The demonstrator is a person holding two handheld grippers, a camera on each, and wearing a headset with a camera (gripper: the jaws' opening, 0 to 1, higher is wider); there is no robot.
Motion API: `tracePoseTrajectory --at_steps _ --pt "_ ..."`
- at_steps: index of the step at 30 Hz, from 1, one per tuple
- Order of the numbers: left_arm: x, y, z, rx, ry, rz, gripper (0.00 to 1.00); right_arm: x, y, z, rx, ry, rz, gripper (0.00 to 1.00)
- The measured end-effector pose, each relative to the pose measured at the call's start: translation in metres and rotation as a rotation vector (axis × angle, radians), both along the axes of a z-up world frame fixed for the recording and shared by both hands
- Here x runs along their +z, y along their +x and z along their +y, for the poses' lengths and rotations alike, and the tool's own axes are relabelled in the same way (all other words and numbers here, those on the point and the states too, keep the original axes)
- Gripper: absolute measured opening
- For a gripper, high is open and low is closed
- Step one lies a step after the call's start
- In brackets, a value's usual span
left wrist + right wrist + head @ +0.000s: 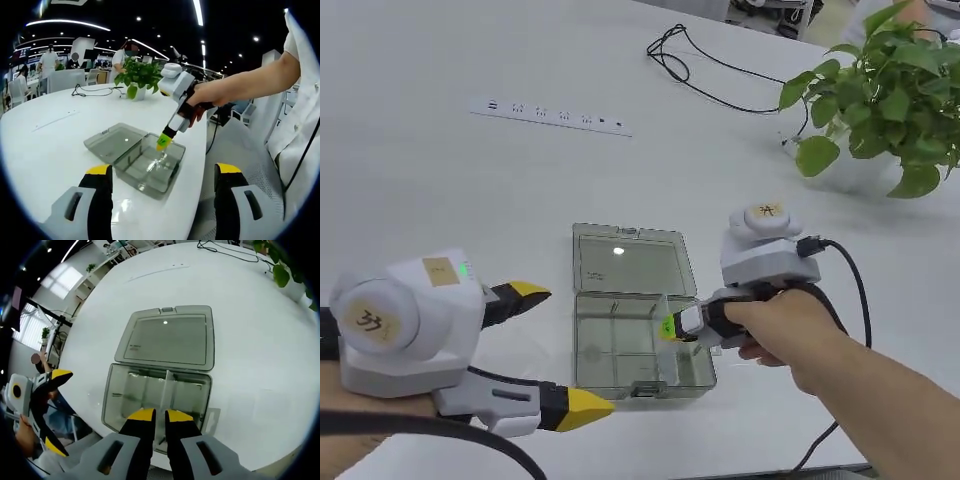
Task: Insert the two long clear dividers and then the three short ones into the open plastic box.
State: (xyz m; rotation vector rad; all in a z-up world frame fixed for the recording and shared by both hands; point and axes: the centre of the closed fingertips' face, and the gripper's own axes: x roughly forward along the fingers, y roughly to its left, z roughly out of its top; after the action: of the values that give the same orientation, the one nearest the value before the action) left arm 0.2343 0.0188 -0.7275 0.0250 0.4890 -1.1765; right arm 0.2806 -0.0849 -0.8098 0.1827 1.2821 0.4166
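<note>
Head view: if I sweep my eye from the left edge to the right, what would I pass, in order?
left gripper → open plastic box → right gripper → potted plant

Wide-spread left gripper (162, 169) faces right gripper (163, 142) poking into the box (146, 176)

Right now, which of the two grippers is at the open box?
The right gripper: its jaws, close together, sit over the tray half of the box. The left gripper hangs off to the side of the box, jaws wide open.
</note>
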Motion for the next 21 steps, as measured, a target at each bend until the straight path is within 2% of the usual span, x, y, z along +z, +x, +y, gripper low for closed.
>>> tracePoseTrajectory --at_steps 8,21 --pt "0.0019 0.0029 -0.0005 0.016 -0.001 0.003 0.85 -0.0065 0.0002 0.0002 0.006 0.018 -0.003 0.09" --pt "0.0066 0.0029 -0.0010 0.033 0.001 0.006 0.84 -0.0061 0.0000 0.0017 0.018 0.055 -0.029 0.10"
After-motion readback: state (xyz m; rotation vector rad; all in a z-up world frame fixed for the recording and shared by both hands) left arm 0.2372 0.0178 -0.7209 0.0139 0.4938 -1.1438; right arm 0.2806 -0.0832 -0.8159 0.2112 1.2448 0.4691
